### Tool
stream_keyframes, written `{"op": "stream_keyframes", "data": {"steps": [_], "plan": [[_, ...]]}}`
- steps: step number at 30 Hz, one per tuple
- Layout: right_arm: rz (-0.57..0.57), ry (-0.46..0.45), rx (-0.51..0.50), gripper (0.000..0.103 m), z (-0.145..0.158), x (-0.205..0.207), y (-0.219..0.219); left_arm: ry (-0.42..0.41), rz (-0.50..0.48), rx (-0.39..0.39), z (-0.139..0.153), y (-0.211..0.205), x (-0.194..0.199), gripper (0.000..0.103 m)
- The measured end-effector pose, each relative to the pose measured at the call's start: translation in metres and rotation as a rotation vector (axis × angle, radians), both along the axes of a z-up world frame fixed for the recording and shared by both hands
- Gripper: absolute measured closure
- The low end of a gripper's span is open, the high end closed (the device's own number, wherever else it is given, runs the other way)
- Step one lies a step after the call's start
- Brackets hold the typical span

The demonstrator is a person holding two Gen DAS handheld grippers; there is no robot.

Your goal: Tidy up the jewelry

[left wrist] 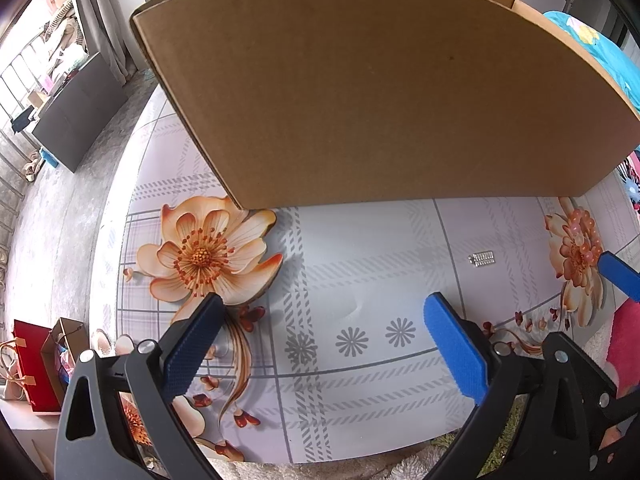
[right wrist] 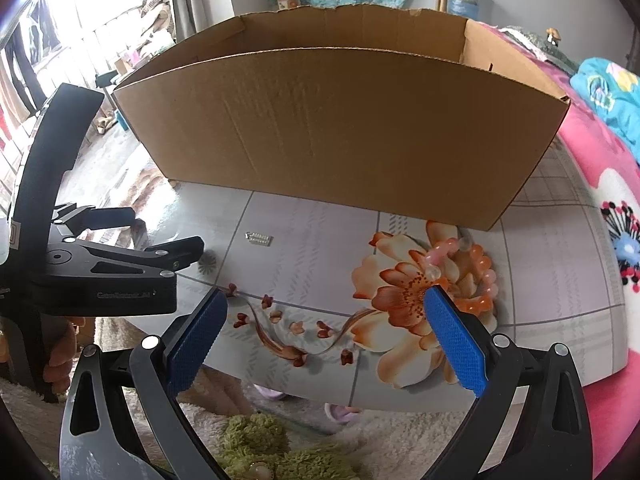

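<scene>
An open cardboard box (right wrist: 340, 128) stands at the back of the floral table; it also fills the top of the left wrist view (left wrist: 380, 100). A small silver jewelry piece (right wrist: 260, 238) lies on the table in front of it, and shows in the left wrist view (left wrist: 482, 259). A pink and orange bead bracelet (right wrist: 478, 270) lies on the printed flower, just beyond my right gripper's right fingertip (right wrist: 436, 300). My right gripper (right wrist: 324, 304) is open and empty. My left gripper (left wrist: 320, 312) is open and empty, low over the table's near side; it also shows from the side in the right wrist view (right wrist: 160, 232).
The table (left wrist: 360, 380) has a glossy floral cover. A pink blanket (right wrist: 600, 240) lies to the right. A fluffy rug and a green plush (right wrist: 256, 448) lie below the table's front edge. A red bag (left wrist: 34, 364) stands on the floor at left.
</scene>
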State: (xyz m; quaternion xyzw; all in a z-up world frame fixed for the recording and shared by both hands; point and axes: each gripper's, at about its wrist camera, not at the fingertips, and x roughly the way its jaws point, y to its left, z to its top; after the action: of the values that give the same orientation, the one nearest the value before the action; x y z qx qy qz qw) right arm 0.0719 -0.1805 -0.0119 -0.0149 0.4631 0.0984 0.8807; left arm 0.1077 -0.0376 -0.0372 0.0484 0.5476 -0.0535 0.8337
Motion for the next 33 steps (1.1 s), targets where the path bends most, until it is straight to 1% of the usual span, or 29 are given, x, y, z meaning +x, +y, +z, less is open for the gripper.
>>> {"op": "stream_keyframes", "data": {"steps": [3,7,12,14,16,17,20,21,23,24,25,26,27,28,29,32,33], "plan": [[0.003,0.004,0.016,0.008,-0.001,0.0,-0.001,0.0,-0.001,0.0,0.0,0.0,0.001,0.004],[0.01,0.0,0.064,0.008,0.0,-0.003,-0.004,-0.009,-0.01,-0.003,-0.001,-0.001,0.0,0.004],[0.004,-0.016,0.065,0.008,0.003,-0.009,-0.009,-0.04,-0.047,-0.016,-0.002,0.002,-0.004,0.004],[-0.002,-0.015,0.077,0.008,0.004,-0.012,-0.012,-0.037,-0.06,-0.017,-0.001,0.002,-0.003,0.004],[-0.011,-0.019,0.087,0.008,0.004,-0.015,-0.016,-0.041,-0.065,-0.043,0.001,0.004,-0.001,0.005],[-0.014,-0.02,0.092,0.008,0.004,-0.017,-0.018,-0.052,-0.075,-0.088,0.005,0.006,-0.003,0.005],[-0.017,-0.037,0.104,0.008,0.008,-0.027,-0.024,-0.09,-0.115,-0.167,0.015,0.002,-0.008,0.006],[-0.018,-0.044,0.103,0.008,0.01,-0.029,-0.026,-0.1,-0.133,-0.181,0.018,0.0,-0.01,0.006],[-0.022,-0.057,0.103,0.008,0.012,-0.033,-0.03,-0.117,-0.179,-0.219,0.024,-0.008,-0.015,0.015],[-0.025,-0.059,0.105,0.008,0.013,-0.034,-0.031,-0.12,-0.199,-0.235,0.026,-0.012,-0.017,0.017],[-0.032,-0.063,0.108,0.008,0.013,-0.037,-0.034,-0.121,-0.219,-0.246,0.027,-0.016,-0.02,0.021],[-0.037,-0.064,0.109,0.008,0.012,-0.038,-0.035,-0.121,-0.247,-0.249,0.028,-0.023,-0.023,0.029],[-0.043,-0.064,0.111,0.008,0.011,-0.039,-0.037,-0.12,-0.264,-0.244,0.027,-0.027,-0.023,0.033],[-0.05,-0.063,0.115,0.008,0.011,-0.04,-0.04,-0.117,-0.281,-0.237,0.027,-0.032,-0.025,0.04],[-0.054,-0.063,0.117,0.008,0.011,-0.039,-0.043,-0.109,-0.294,-0.234,0.025,-0.036,-0.025,0.044],[-0.071,-0.065,0.124,0.008,0.011,-0.043,-0.047,-0.085,-0.305,-0.225,0.022,-0.041,-0.024,0.062],[-0.075,-0.067,0.127,0.008,0.011,-0.044,-0.049,-0.08,-0.306,-0.219,0.02,-0.042,-0.022,0.064]]}}
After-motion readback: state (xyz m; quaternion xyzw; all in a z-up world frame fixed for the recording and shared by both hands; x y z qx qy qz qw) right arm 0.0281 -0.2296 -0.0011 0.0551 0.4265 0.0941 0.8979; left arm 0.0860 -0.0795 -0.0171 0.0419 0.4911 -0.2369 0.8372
